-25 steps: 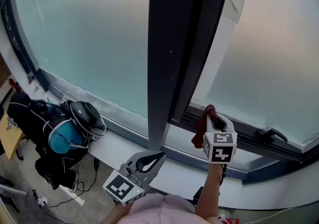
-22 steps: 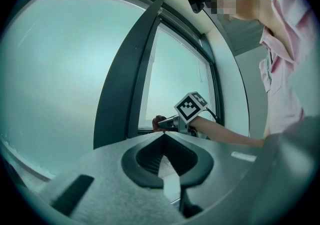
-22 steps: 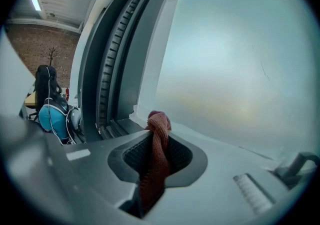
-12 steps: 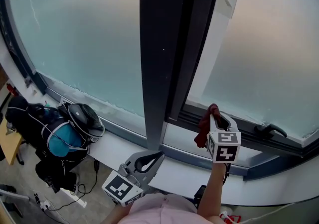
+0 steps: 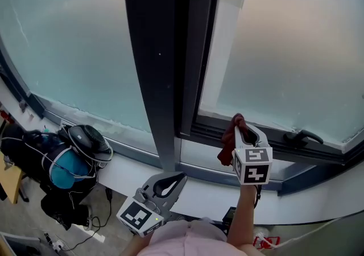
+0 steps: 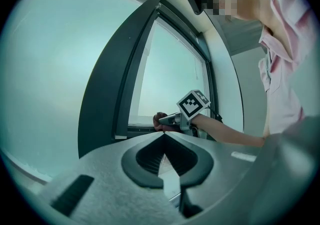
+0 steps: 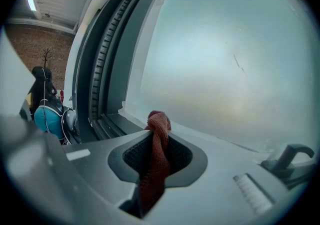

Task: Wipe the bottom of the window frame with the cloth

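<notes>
My right gripper (image 5: 241, 126) is shut on a dark red cloth (image 5: 230, 141) that bunches out past the jaws and hangs to the left. It sits at the bottom rail of the dark window frame (image 5: 296, 149), close to the frame's left corner. In the right gripper view the red cloth (image 7: 157, 154) runs up between the jaws, with its tip just short of the lower frame ledge (image 7: 210, 136). My left gripper (image 5: 170, 181) hangs lower, in front of the white sill (image 5: 125, 172), shut with nothing in it. The left gripper view shows the right gripper (image 6: 172, 119) with the cloth (image 6: 159, 120) at the rail.
A thick dark mullion (image 5: 156, 67) rises between the two frosted panes. A black window handle (image 5: 300, 136) lies on the rail to the right of my right gripper. Bags and a helmet (image 5: 85, 141) rest on the sill and floor at the left.
The head view has swung right and up; mullion and bags slid left in the picture. The right gripper with the cloth stays at the bottom rail. The left gripper has barely moved.
</notes>
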The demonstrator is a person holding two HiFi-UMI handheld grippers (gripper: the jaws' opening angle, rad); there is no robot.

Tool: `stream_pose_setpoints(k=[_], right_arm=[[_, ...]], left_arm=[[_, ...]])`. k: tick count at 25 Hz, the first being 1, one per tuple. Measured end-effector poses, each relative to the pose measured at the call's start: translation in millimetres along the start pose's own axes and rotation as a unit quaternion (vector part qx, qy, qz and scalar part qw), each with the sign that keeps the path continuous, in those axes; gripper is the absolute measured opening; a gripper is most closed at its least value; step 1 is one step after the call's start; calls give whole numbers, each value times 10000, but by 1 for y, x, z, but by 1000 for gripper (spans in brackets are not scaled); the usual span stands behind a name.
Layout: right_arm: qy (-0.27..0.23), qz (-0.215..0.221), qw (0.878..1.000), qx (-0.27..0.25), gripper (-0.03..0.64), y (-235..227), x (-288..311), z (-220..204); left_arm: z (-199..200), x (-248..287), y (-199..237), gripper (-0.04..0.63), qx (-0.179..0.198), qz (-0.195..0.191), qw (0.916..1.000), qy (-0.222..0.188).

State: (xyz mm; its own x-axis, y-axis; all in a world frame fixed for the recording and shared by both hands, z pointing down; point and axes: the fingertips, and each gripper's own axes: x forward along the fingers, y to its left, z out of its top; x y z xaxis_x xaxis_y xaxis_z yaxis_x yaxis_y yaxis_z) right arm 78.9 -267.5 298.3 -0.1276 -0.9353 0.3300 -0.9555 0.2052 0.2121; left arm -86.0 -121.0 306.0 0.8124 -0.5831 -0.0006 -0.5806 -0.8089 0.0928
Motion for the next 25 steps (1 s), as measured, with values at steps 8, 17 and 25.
stream_pose_setpoints(k=[8, 17, 25], right_arm=[[-38, 47, 9999, 121, 60, -9, -3, -3], [-69, 61, 9997, 224, 60, -17, -6, -6], [4, 59, 9997, 245, 60, -23, -8, -9]], left_arm=[[1, 16, 0, -2, -27, -101, 9999, -32], [0, 21, 2, -2, 31, -112, 9999, 10], [2, 21, 10, -2, 42, -34, 10000, 2]])
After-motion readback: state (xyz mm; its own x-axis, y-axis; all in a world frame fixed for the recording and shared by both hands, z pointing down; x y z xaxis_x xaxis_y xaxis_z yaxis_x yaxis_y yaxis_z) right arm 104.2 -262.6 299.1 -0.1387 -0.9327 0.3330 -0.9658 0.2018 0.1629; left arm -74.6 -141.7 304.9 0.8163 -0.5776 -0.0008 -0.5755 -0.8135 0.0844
